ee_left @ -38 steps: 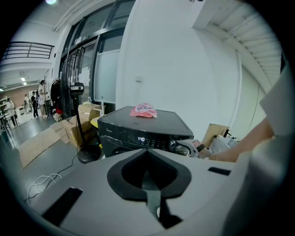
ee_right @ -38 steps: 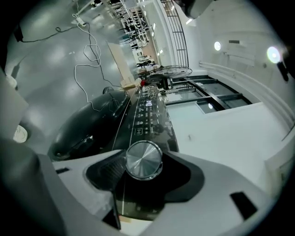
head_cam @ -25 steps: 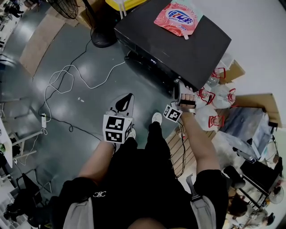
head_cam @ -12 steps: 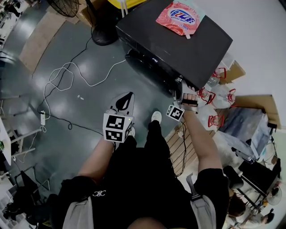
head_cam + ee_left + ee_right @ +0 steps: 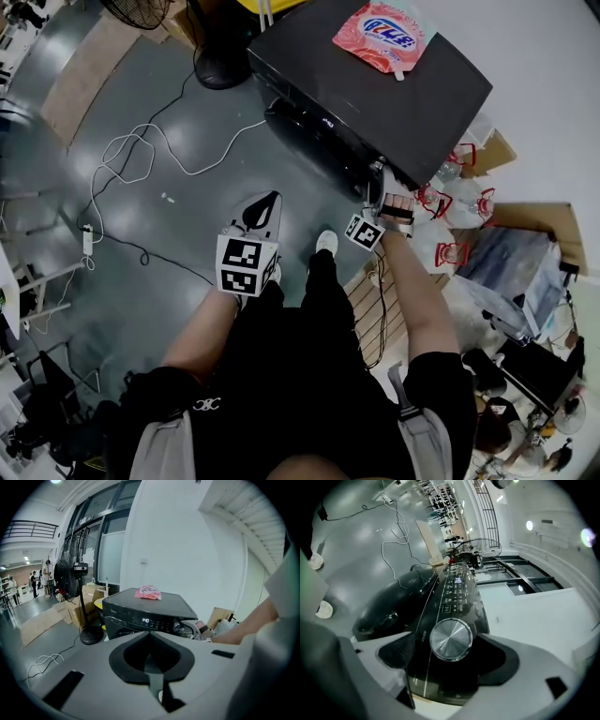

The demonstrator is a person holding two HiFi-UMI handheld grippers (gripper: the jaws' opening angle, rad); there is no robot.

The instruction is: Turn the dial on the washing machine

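Note:
The dark washing machine (image 5: 375, 94) stands ahead of me. Its round silver dial (image 5: 451, 639) sits on the control panel near the front right corner. My right gripper (image 5: 449, 654) is at the dial, which lies between the jaws with a small gap on each side. These jaws have just been opening wide, then closing a little, and the pads do not press on the dial. In the head view the right gripper (image 5: 384, 185) covers the dial. My left gripper (image 5: 271, 201) hangs over the floor, away from the machine, its jaws shut on nothing.
A pink detergent pouch (image 5: 382, 33) lies on the machine's lid. White cables (image 5: 141, 159) trail over the grey floor at the left. A fan's base (image 5: 217, 67) stands beside the machine. Plastic bags with red handles (image 5: 450, 211) and cardboard (image 5: 530, 220) crowd the right.
Almost nothing differs. The right gripper stays at the machine's front right corner and the left gripper keeps still over the floor. The head view has shifted slightly.

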